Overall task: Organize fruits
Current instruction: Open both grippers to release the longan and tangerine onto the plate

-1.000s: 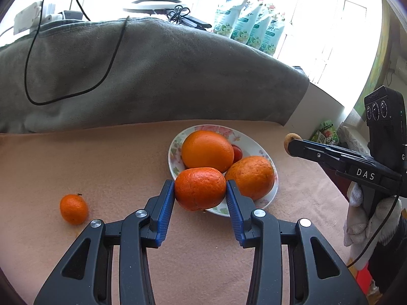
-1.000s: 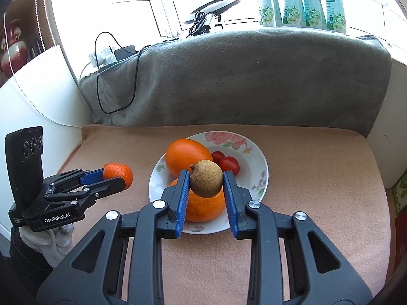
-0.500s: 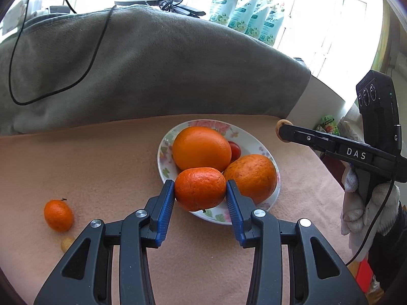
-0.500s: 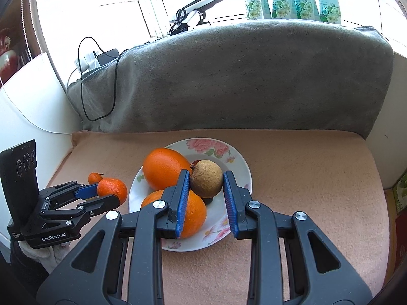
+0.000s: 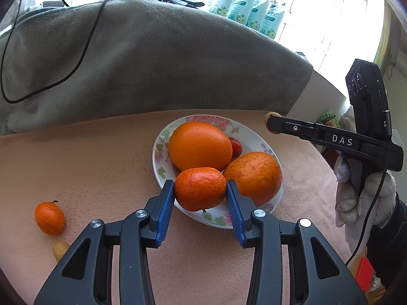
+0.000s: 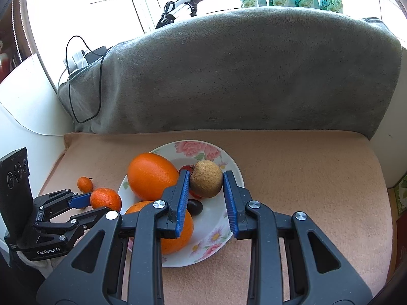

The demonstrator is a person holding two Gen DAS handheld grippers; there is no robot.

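Plate: we take the white, flower-patterned china plate (image 6: pixel 230 162) on the peach cloth as the gathering place; it already holds a large smooth orange (image 5: pixel 200 146), a rougher orange (image 5: pixel 254 174) and small dark-red fruits (image 5: pixel 236 147).
Left grip: our left gripper (image 5: pixel 200 200) is clamped on a small rough-skinned tangerine (image 5: pixel 199 189), blue pads on both flanks, near the plate's front-left rim; we judge it held level so it can be lowered into the gap there.
Right grip: our right gripper (image 6: pixel 206 189) pinches a round, brown, dry-skinned fruit (image 6: pixel 206 181) above the plate's bare right half, likely because the oranges crowd the left.
Still loose: a tiny orange kumquat (image 5: pixel 49 218) and a pale yellowish fruit (image 5: pixel 59 250) lie on the cloth, well apart from the plate.
Backdrop: a grey fleece blanket (image 6: pixel 241 76) with a black cable (image 5: pixel 51 58) across it.
Risk: round fruit may roll off the crowded pile.
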